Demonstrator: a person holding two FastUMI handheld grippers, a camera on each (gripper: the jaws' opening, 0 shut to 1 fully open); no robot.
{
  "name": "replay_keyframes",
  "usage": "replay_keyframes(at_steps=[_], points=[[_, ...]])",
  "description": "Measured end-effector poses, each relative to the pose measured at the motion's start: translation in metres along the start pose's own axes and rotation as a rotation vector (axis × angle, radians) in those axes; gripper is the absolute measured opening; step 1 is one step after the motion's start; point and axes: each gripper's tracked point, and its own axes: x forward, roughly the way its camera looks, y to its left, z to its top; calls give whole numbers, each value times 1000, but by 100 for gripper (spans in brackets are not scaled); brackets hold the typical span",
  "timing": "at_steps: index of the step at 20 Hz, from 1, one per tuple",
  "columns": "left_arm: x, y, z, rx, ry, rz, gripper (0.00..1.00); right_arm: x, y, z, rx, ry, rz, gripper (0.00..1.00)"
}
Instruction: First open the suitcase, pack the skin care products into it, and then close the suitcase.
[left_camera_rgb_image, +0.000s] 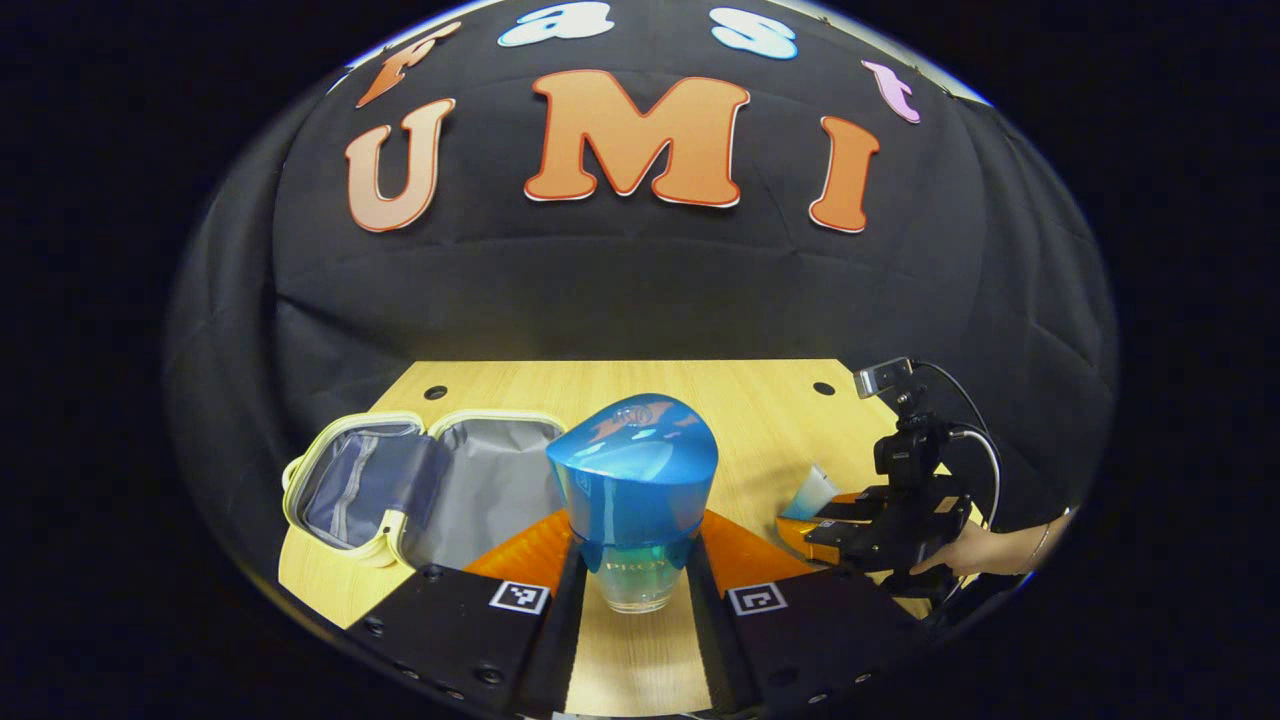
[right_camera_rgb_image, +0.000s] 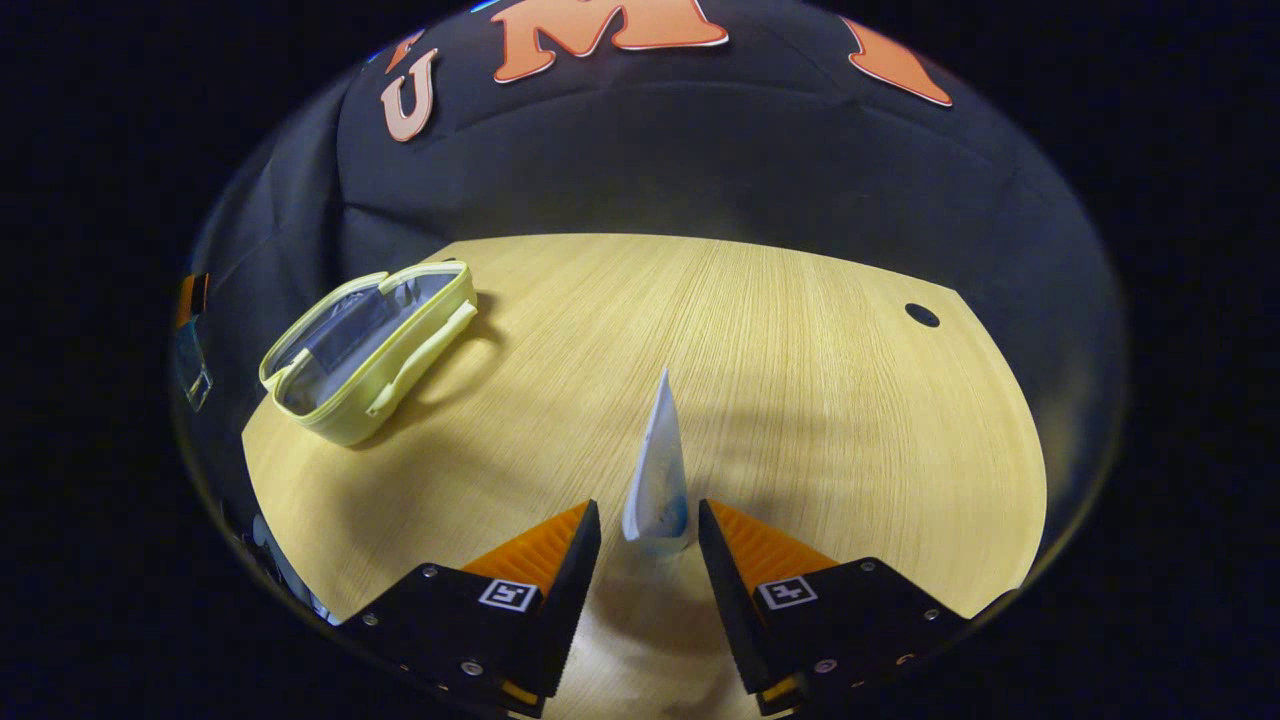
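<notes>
A light wooden tabletop (right_camera_rgb_image: 780, 340) is seen in a booth walled with black cloth.

In the left gripper view, a skin care bottle (left_camera_rgb_image: 632, 490) is seen between the two fingers of the left gripper (left_camera_rgb_image: 632, 590), close to the near edge of the tabletop. The bottle has a large, glossy blue cap with a rounded, wedge-like top, and a clear glass body below it, tinted green-blue where it meets the cap. The fingers stand on either side of the glass body and appear to press against it; whether the bottle is lifted or resting on the wood cannot be told.

Toward the left edge of the tabletop, the suitcase (left_camera_rgb_image: 420, 485) lies open. It is a small soft case with a pale yellow-green rim and handle, a grey lining, and a blue-grey mesh pocket in its left half. In the right gripper view it is seen near the far left corner, well apart from the right gripper.

In the right gripper view, a white tube (right_camera_rgb_image: 657, 480) with a blue patch near its base stands narrow end up between the fingers of the right gripper (right_camera_rgb_image: 650, 555). The fingers are spread, with a gap on each side of the tube. In the left gripper view, a hand (left_camera_rgb_image: 975, 550) is seen holding that gripper near the right edge.
</notes>
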Motion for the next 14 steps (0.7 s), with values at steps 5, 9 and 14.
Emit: replay_keyframes(at_steps=[5,9,14], points=[[-2,21,1,-17,15,6,51,6,-2,0,-24,5,-23,43],[-3,43,13,-33,16,0,51,-8,13,5,41,23,16,37],[4,128,32,39,129,63,50,-49,59,29,114,2,142,36]])
